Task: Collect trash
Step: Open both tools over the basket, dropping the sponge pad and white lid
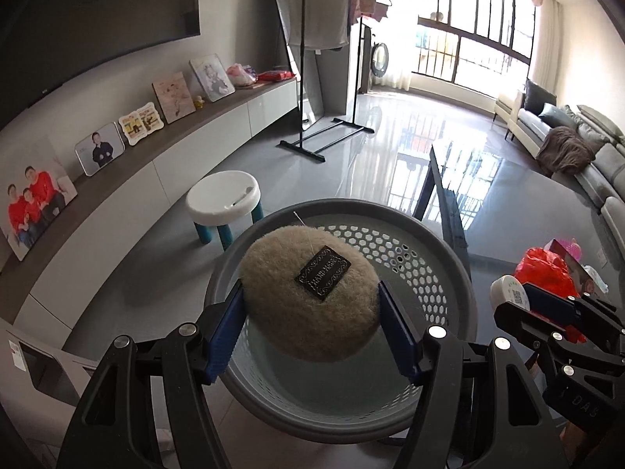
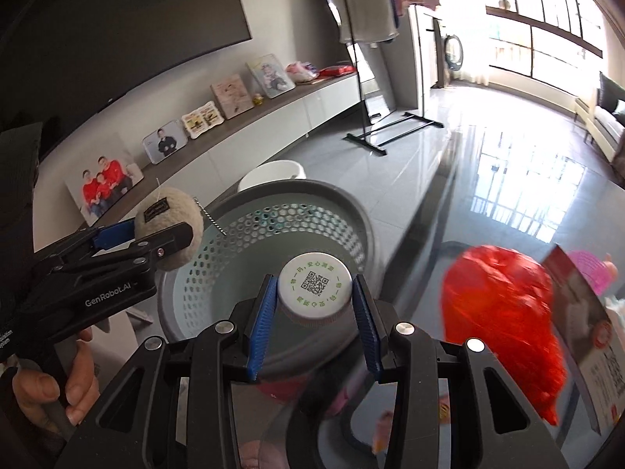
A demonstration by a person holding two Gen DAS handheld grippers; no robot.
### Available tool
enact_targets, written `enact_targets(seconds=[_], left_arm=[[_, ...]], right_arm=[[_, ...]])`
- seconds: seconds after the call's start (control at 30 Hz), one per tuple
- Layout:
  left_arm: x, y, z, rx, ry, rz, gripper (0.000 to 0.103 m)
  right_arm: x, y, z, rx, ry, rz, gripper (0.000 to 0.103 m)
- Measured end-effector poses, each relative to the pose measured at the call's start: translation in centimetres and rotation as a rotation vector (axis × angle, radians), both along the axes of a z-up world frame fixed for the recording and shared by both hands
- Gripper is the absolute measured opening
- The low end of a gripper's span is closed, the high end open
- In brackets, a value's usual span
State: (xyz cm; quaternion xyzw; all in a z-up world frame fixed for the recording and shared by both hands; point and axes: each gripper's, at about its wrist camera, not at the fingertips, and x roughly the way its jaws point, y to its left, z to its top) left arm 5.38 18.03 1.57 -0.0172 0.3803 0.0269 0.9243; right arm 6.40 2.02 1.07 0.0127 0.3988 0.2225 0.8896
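My left gripper (image 1: 310, 305) is shut on a beige fuzzy puff (image 1: 308, 293) with a dark label, held over the grey perforated bin (image 1: 433, 273). The puff also shows in the right wrist view (image 2: 172, 226), with the left gripper (image 2: 156, 242) at the bin's left rim. My right gripper (image 2: 314, 293) is shut on a white bottle cap (image 2: 314, 285) with a QR code, above the bin (image 2: 343, 211). In the left wrist view the right gripper (image 1: 523, 301) holds the cap (image 1: 508, 291) at the bin's right side.
A red plastic bag (image 2: 504, 320) and a printed box (image 2: 586, 336) lie on the glass table (image 2: 508, 179) to the right. A white stool (image 1: 222, 195) stands on the floor beyond the bin. A long cabinet with photo frames (image 1: 99, 152) runs along the left wall.
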Motion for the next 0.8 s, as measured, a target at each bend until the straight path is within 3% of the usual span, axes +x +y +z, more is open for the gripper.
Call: enact_targets(seconds=[0.23,0.53,0.6,0.67,0.8], left_arm=[[0.9,-0.1,-1.7,0.01,0.051,-0.014,0.064],[1.1,0.5,-2.1,-0.002,0.073,-0.002,0.067],[1.0,0.6,-2.1,-0.001,0.071,0.008,0.07],[0.9,0.9,-2.0,-0.002,0.068,0.022,0.073],[0.9,1.5,-1.9,-0.016,0.064,0.04,0.079]], right_arm=[[2.5,2.5,-1.9,-0.018,0.043,0.067,0.039],[3.8,3.1,-3.2,-0.036,0.079,0.069,0.039],[3.8,3.1,-3.0,-0.034,0.074,0.065,0.055],[3.8,3.0,-2.7,-0.033,0.058,0.056,0.065],[3.7,3.0,-2.3,-0.032,0.045,0.048,0.071]])
